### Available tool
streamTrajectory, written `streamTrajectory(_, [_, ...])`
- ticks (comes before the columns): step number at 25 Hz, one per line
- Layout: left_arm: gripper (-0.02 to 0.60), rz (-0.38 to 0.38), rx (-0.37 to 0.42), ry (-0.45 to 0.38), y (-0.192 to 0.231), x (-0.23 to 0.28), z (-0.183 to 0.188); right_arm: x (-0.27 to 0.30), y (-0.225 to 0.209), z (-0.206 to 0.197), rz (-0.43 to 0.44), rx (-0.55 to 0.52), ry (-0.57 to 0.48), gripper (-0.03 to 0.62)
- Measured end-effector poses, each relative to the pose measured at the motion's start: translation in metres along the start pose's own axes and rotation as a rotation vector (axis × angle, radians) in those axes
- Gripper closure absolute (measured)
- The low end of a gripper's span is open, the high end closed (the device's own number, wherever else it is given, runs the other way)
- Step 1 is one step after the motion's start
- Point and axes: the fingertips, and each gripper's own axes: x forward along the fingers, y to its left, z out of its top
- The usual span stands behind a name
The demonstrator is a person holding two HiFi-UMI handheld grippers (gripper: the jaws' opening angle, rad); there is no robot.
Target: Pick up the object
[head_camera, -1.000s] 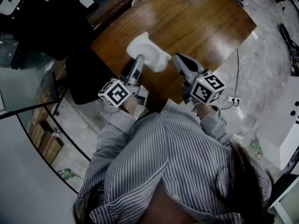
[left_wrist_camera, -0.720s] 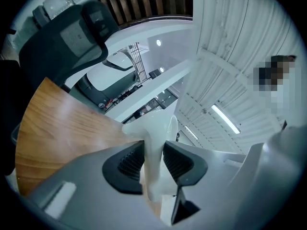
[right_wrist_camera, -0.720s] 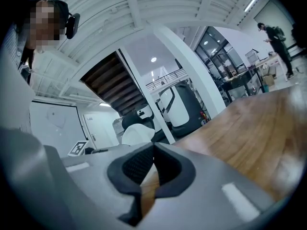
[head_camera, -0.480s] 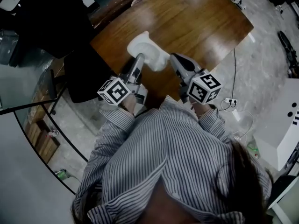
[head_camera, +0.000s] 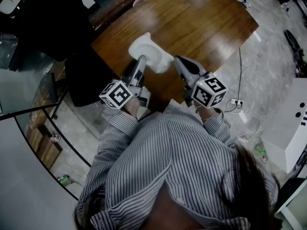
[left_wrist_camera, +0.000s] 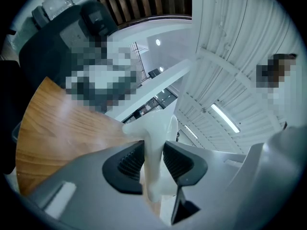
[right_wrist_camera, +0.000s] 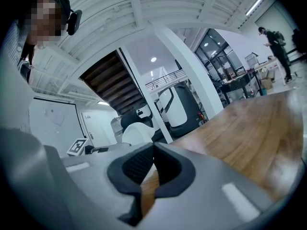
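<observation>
A white moulded object [head_camera: 149,53] with a flared top lies over the near left part of the wooden table [head_camera: 201,23]. My left gripper [head_camera: 141,59] is shut on its thin white wall [left_wrist_camera: 154,147]; both ribbed pads [left_wrist_camera: 129,161] press on it. My right gripper [head_camera: 176,60] hovers just right of the object, apart from it. In the right gripper view its jaws meet at the tips [right_wrist_camera: 153,150] with nothing between them, and only the table [right_wrist_camera: 249,133] lies beyond.
A dark office chair [head_camera: 53,23] stands off the table's left edge. The table's near edge runs just in front of my striped sleeves [head_camera: 120,128]. Cables and a power strip [head_camera: 237,102] lie on the floor to the right. A white cabinet [head_camera: 288,138] stands far right.
Both grippers and the white object have shifted only slightly in the head view. The left grip on the object is unchanged.
</observation>
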Motion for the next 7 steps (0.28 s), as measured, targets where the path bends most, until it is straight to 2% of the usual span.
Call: streamTrajectory(7, [0.453,0.010,-0.012,0.006,0.0034,-0.0009,-0.0023,-0.0007,0.0017,0.0016,0.001,-0.014,-0.001,0.592])
